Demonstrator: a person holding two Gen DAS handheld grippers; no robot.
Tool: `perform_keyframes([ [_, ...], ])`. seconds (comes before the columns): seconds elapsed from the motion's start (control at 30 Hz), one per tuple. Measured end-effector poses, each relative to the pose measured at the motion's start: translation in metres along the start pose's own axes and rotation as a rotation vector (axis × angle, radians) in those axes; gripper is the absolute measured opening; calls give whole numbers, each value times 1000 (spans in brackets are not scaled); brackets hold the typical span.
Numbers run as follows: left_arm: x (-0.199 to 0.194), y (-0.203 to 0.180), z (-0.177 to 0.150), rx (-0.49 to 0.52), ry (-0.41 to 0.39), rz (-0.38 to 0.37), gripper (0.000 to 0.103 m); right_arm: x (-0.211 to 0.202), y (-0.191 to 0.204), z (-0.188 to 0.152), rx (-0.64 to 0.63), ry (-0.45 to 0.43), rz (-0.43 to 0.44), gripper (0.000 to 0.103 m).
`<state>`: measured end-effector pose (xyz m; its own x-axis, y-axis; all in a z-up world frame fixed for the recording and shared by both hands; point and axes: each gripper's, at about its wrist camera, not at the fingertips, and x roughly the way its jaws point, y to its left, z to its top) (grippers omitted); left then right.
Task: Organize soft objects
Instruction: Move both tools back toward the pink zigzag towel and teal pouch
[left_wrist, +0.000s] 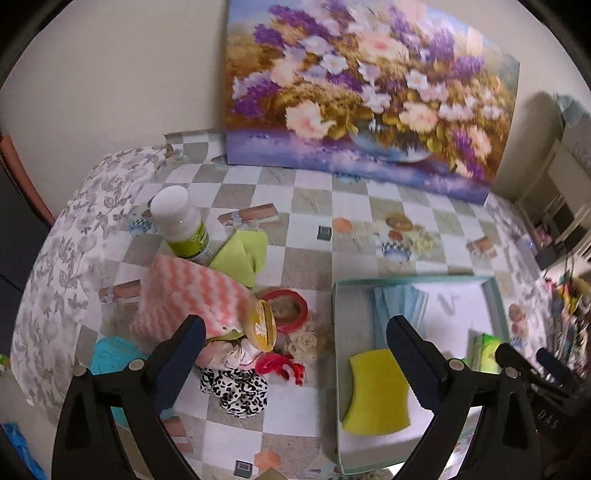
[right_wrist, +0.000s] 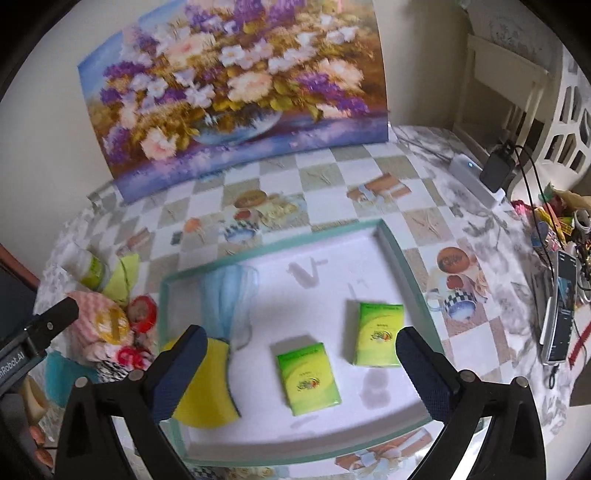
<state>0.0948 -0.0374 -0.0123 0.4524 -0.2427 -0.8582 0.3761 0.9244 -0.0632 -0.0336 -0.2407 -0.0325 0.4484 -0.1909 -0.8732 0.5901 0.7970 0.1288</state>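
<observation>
Both the left gripper (left_wrist: 295, 339) and right gripper (right_wrist: 301, 350) hang fingers wide apart, empty, above the tray (right_wrist: 402, 258) holding a yellow sponge (right_wrist: 207, 384) and two green tissue packs (right_wrist: 308, 376); their print is unreadable. The tray sits on a checkered tablecloth (right_wrist: 332, 177) before a flower painting (right_wrist: 236, 85).

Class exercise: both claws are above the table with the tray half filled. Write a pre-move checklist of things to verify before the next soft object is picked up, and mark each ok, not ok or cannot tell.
1. Left claw open and holding nothing: ok.
2. Right claw open and holding nothing: ok.
3. Free space in the tray for another item: ok; white floor shows between the yellow sponge, blue cloth and two green tissue packs.
4. Soft items waiting in the pile: ok; the pink wavy cloth lies on top.
5. Hard objects mixed into the pile: not ok; a white bottle and red tape roll sit there.
6. What lies beneath the cloth: cannot tell.
</observation>
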Motion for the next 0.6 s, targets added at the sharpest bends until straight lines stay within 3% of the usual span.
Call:
perform_keyframes([
  [0.27,-1,53,-17,-98,12,-5,99,9,24,-22,-25,45,69,103],
  [0.6,-12,160,-17,-316,-48,82,99,28,91,-31,-149,94,171,103],
])
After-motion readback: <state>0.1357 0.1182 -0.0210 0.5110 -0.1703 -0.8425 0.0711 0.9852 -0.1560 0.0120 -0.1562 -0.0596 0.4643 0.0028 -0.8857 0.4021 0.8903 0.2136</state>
